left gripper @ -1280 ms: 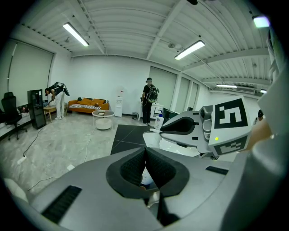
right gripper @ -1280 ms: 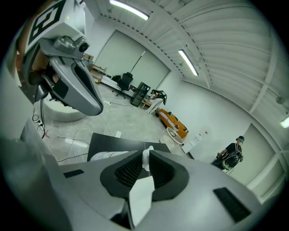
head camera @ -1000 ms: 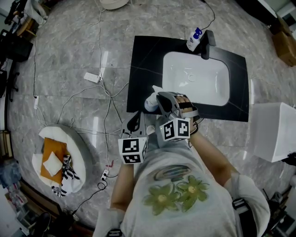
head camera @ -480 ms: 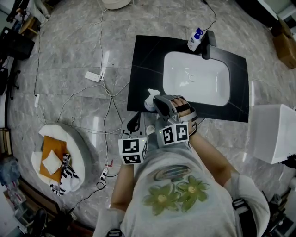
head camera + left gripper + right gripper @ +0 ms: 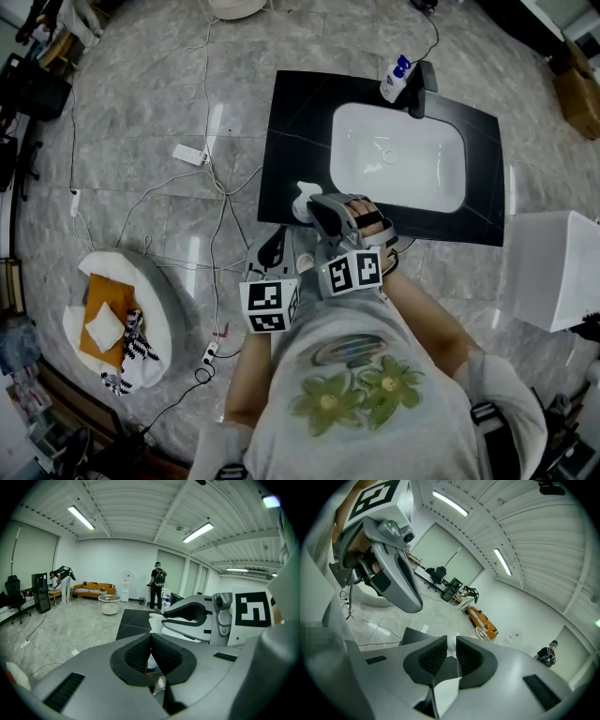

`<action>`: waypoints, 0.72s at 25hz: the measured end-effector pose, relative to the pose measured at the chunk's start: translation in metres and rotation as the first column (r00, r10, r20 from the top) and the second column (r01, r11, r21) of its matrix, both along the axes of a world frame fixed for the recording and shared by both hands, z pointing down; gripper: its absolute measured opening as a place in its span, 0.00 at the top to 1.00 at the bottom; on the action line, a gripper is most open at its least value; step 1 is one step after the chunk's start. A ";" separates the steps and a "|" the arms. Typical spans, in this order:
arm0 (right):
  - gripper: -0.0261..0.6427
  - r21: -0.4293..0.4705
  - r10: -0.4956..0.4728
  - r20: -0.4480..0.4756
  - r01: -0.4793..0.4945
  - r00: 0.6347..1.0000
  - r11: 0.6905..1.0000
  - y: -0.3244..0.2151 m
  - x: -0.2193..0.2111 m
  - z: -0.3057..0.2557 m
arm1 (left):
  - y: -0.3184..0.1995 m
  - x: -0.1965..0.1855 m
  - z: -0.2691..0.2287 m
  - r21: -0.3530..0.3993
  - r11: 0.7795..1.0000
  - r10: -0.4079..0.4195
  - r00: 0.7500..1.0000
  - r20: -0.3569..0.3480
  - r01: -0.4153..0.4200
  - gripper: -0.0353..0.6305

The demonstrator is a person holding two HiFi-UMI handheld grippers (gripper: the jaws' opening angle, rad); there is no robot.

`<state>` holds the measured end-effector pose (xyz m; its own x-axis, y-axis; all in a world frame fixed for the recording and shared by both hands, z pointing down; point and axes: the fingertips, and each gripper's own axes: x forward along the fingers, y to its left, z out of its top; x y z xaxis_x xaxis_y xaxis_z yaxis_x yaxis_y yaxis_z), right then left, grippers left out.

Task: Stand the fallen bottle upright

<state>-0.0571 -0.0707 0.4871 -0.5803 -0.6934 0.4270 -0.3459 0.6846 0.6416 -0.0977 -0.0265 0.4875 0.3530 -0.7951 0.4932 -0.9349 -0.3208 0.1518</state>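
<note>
Right gripper, jaws clamped on the white bottle, has shifted slightly toward the worktop's front-left corner. Bottle is held there, unreleased, so standing it upright is judged unfinished. Left gripper is idle, jaws together.

Side by side, the left gripper has its jaws together, while the right gripper clamps a white bottle.

Right hand-held gripper with its white bottle, now slightly further left over the black counter.
</note>
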 end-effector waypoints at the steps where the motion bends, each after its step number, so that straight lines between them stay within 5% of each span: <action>1: 0.86 -0.004 -0.002 0.006 0.002 1.000 1.000 0.001 0.000 0.000 | 0.000 0.001 0.000 0.000 1.000 0.001 1.000 0.001 -0.001 0.92; 18: 0.86 -0.208 0.027 0.247 0.026 0.969 0.978 0.006 -0.002 -0.007 | -0.001 0.006 -0.001 0.005 1.000 0.005 1.000 0.003 -0.005 0.92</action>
